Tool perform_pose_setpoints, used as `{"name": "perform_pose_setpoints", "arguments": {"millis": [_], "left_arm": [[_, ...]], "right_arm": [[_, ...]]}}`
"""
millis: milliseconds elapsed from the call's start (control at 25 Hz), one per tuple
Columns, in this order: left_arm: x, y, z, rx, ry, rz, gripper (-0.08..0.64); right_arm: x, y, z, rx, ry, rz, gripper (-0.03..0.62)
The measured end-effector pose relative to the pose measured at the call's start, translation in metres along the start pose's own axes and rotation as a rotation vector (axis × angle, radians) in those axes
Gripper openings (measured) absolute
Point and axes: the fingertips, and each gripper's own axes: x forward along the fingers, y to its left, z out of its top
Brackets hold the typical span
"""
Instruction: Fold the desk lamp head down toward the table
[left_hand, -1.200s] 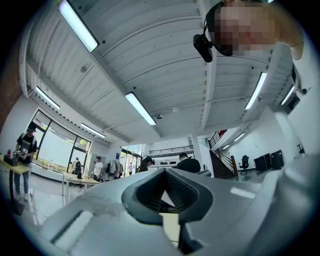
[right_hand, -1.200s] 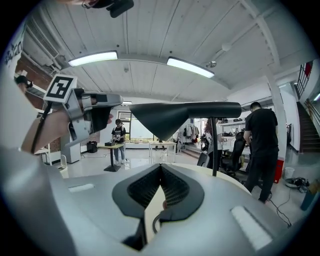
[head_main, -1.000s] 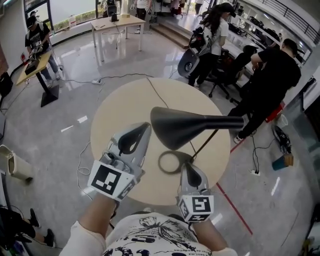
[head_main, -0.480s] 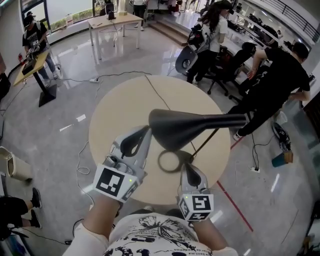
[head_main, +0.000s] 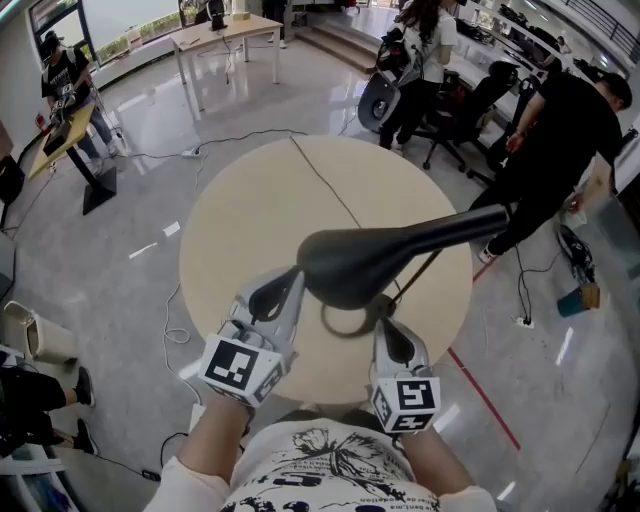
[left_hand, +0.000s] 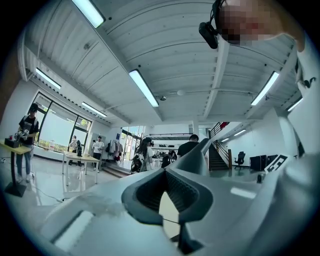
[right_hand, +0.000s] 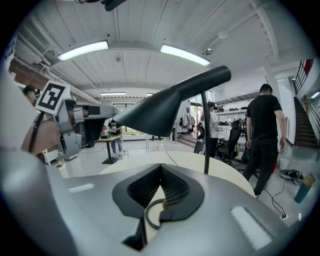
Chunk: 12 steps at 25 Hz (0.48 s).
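The black desk lamp stands on a round beige table (head_main: 250, 210). Its cone-shaped head (head_main: 350, 265) hangs over the near side, its stem running up to the right. A thin pole (head_main: 415, 280) slants down to the ring base (head_main: 340, 325). My left gripper (head_main: 288, 282) is shut, its tip right at the head's left rim. My right gripper (head_main: 385, 328) is shut, tip at the ring's near right edge. In the right gripper view the head (right_hand: 160, 110) and pole (right_hand: 205, 135) rise ahead, and the ring (right_hand: 147, 220) shows through the gap under the pads.
The lamp's cable (head_main: 320, 180) runs across the table to the far edge. People (head_main: 565, 120) and office chairs stand beyond the table at the right. A wooden desk (head_main: 225, 35) stands at the back, a standing desk (head_main: 65, 125) at the far left.
The lamp head has tipped, its wide end lower and nearer me, its stem now slanting up to the right. Both grippers have stayed close by it.
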Motion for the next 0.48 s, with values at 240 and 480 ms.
{"name": "perform_pose_setpoints", "arguments": {"millis": [240,480], "left_arm": [[0.014,-0.006,-0.038,-0.001,0.078,0.006,0.005],[0.03,-0.015,-0.067,-0.009,0.134,0.004,0.005]], "right_arm": [[0.001,-0.011,-0.008,0.005,0.023,-0.001,0.009],[0.005,-0.023,-0.016,0.015,0.041,-0.011,0.009]]}}
